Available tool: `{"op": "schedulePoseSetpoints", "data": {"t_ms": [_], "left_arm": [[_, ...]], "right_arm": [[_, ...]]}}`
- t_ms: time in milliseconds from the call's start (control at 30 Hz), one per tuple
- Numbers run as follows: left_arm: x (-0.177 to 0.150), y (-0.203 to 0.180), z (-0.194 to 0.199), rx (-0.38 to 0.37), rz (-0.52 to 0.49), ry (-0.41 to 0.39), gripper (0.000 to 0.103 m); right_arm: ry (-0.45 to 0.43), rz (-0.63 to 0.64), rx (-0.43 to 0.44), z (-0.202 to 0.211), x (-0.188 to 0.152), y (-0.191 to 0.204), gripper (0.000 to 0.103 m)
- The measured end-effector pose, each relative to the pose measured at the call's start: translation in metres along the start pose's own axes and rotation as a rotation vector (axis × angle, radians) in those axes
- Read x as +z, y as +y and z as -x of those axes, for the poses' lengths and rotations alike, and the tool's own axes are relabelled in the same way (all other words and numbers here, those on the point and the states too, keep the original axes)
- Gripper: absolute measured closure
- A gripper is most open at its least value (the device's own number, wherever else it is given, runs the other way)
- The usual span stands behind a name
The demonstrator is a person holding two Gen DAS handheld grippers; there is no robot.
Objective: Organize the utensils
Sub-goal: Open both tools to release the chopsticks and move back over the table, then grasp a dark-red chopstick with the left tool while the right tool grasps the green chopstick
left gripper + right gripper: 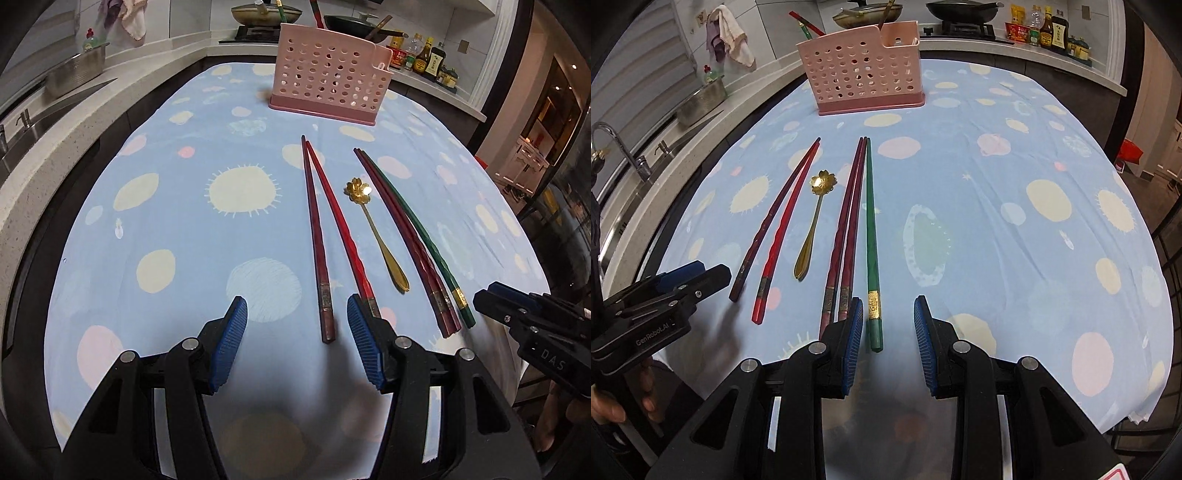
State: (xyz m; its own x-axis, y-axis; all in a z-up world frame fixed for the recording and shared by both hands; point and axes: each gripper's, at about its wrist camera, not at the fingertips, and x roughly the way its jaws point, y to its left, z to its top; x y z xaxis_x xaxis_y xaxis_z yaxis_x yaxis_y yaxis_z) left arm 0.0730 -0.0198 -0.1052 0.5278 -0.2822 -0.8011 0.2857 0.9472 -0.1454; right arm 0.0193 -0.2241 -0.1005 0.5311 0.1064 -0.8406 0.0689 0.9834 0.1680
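A pink perforated utensil holder (328, 79) (864, 79) stands at the far side of the table, with utensils in it. Several chopsticks lie on the cloth: a dark red one (316, 236) (775, 214), a bright red one (340, 221) (783, 229), two dark red ones (402, 236) (846, 221) and a green one (417, 232) (871, 229). A gold flower spoon (376, 229) (812, 218) lies between them. My left gripper (297, 314) is open and empty over the near ends of the red chopsticks. My right gripper (888, 315) is open and empty over the green chopstick's near end.
A blue spotted cloth (166, 229) (1015, 229) covers the table. A sink and counter (44, 122) run along the left. Pans on a stove (964, 11) and sauce bottles (421, 55) stand behind the holder.
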Motion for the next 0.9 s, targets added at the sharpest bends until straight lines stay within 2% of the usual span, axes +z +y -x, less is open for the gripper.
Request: {"op": "schedulePoseSetpoints", "data": {"t_ms": [367, 767, 833, 900], "left_arm": [[-0.003, 0.001, -0.008, -0.016, 0.010, 0.027, 0.050], [-0.001, -0.005, -0.015, 0.000, -0.003, 0.030, 0.052], [0.000, -0.006, -0.015, -0.004, -0.008, 0.027, 0.056], [0.001, -0.009, -0.017, -0.004, -0.020, 0.025, 0.066]], "right_arm": [[0.029, -0.006, 0.004, -0.014, 0.001, -0.001, 0.076], [0.023, 0.009, -0.007, -0.020, 0.000, 0.002, 0.078], [0.023, 0.009, -0.006, -0.020, 0.001, 0.002, 0.079], [0.023, 0.011, -0.008, -0.020, 0.001, 0.002, 0.079]]}}
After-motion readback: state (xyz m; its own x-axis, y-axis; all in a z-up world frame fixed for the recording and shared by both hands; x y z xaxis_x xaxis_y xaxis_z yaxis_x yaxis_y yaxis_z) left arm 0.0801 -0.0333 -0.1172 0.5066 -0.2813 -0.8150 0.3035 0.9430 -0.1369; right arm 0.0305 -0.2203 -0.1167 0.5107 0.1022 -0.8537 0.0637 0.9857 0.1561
